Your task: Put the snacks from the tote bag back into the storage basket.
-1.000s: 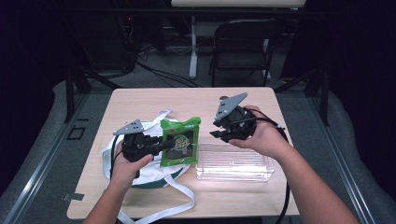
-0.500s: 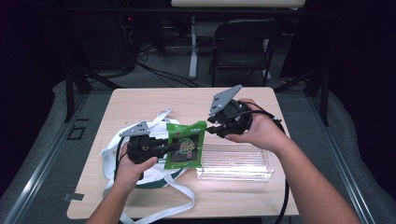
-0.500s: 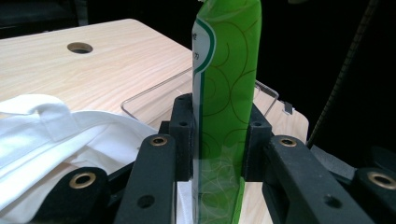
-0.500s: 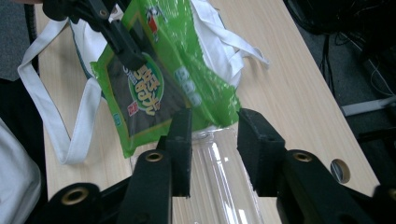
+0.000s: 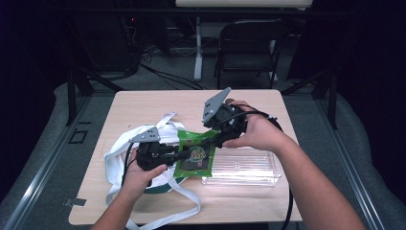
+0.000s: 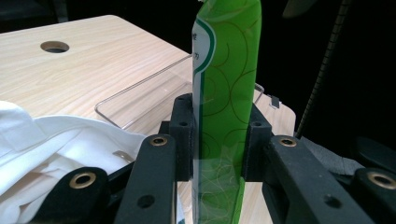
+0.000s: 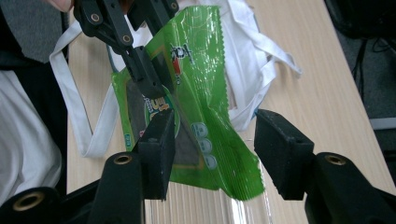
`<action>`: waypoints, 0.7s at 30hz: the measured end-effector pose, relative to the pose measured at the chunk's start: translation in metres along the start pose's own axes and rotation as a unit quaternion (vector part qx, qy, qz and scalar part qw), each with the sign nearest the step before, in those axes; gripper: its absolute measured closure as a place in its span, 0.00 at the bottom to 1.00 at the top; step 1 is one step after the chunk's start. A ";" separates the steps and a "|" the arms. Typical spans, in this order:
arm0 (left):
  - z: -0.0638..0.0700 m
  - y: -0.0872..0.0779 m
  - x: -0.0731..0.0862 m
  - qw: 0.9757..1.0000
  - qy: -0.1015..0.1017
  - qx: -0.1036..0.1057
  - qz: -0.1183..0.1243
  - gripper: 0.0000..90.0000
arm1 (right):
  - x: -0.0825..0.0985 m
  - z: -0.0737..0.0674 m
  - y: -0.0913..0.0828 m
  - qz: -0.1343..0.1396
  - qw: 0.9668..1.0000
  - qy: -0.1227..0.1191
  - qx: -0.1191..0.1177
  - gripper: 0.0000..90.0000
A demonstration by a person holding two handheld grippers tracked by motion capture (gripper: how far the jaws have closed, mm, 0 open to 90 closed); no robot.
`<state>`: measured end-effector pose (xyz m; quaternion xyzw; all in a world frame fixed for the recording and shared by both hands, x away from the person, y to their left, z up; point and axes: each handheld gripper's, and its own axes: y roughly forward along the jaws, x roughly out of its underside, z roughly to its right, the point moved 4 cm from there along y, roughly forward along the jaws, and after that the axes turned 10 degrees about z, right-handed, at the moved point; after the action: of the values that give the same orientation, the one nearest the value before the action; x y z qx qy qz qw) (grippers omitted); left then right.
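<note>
A green snack packet (image 5: 194,155) hangs over the left end of a clear plastic tray (image 5: 244,167). My left gripper (image 5: 179,152) is shut on the packet's left edge. In the left gripper view the pads (image 6: 183,135) press on both sides of the packet (image 6: 226,70). My right gripper (image 5: 218,139) is tipped down at the packet's far right corner. Its jaws have just been opening and now stand open (image 7: 215,144). The packet's lower corner (image 7: 219,158) lies loose between them, and neither pad presses on it. The left gripper (image 7: 135,60) holds the packet's other end.
A white cloth bag (image 5: 119,153) with long straps lies under my left hand on the wooden table (image 5: 158,103). The table has a round hole (image 6: 54,46). A dark chair (image 5: 249,43) stands beyond the far edge. A cable trails from my right gripper off the front edge.
The left gripper has carried the packet to the right and laid it flatter, over the tray's left end. The right gripper has tipped down to the packet's far corner.
</note>
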<state>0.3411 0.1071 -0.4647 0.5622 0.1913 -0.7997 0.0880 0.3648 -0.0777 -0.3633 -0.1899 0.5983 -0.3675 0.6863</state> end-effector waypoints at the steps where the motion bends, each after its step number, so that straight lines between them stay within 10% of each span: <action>1: 0.000 0.000 0.000 1.000 0.001 0.001 0.001 0.80 | 0.000 -0.001 0.002 -0.003 1.000 -0.001 -0.002 0.54; 21: 0.009 0.007 0.001 1.000 0.019 0.013 -0.012 0.80 | 0.008 -0.007 0.028 -0.049 0.998 0.005 -0.047 0.67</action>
<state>0.3353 0.0973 -0.4647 0.5763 0.1888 -0.7922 0.0675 0.3664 -0.0635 -0.3898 -0.2487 0.6083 -0.3733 0.6548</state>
